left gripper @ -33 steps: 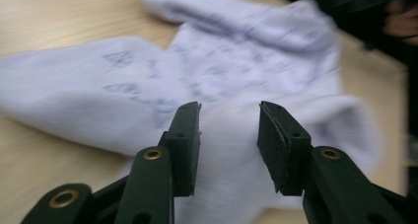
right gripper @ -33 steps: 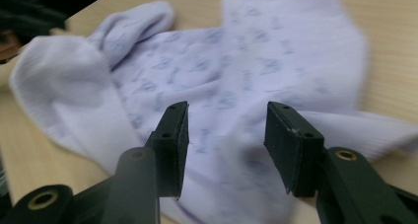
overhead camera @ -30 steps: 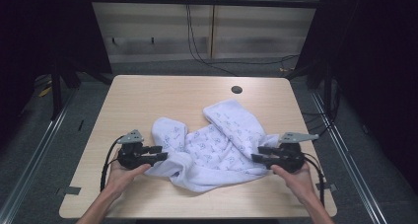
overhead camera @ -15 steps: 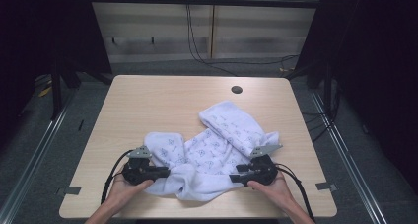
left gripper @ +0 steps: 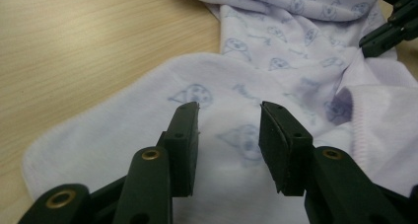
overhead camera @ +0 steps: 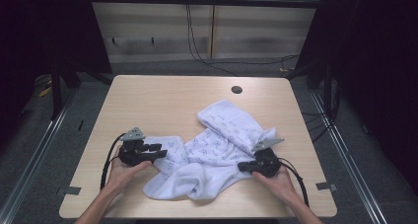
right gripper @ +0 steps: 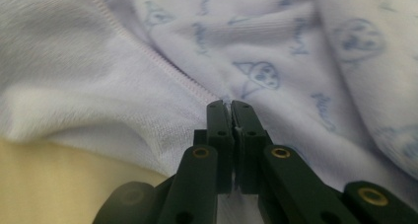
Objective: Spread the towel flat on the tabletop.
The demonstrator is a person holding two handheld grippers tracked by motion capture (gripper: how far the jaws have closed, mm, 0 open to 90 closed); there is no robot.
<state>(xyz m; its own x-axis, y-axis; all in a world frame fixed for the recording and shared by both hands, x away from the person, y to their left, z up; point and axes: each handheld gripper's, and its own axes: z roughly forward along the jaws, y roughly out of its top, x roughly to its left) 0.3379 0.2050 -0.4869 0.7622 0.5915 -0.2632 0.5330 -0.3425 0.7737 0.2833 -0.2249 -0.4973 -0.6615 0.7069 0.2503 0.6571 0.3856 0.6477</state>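
A white garment point(overhead camera: 217, 150) with a pale blue print lies crumpled on the near half of the wooden table point(overhead camera: 162, 100). My left gripper point(overhead camera: 158, 151) hovers at its left end. In the left gripper view that gripper point(left gripper: 229, 108) is open, with the printed cloth point(left gripper: 236, 86) lying under and between the jaws. My right gripper point(overhead camera: 241, 167) is at the garment's right side. In the right gripper view it point(right gripper: 227, 105) is shut, with slivers of white cloth point(right gripper: 276, 46) pinched at a seam. The right gripper's jaws point(left gripper: 389, 34) also show in the left gripper view.
A round dark hole point(overhead camera: 236, 90) sits near the table's far edge. The far half of the table is bare wood. Dark frames and cables stand around the table on a grey floor point(overhead camera: 355, 150).
Both grippers pulled the garment toward the near edge and bunched it, then eased slightly away from that edge. The right gripper moved inward to the left.
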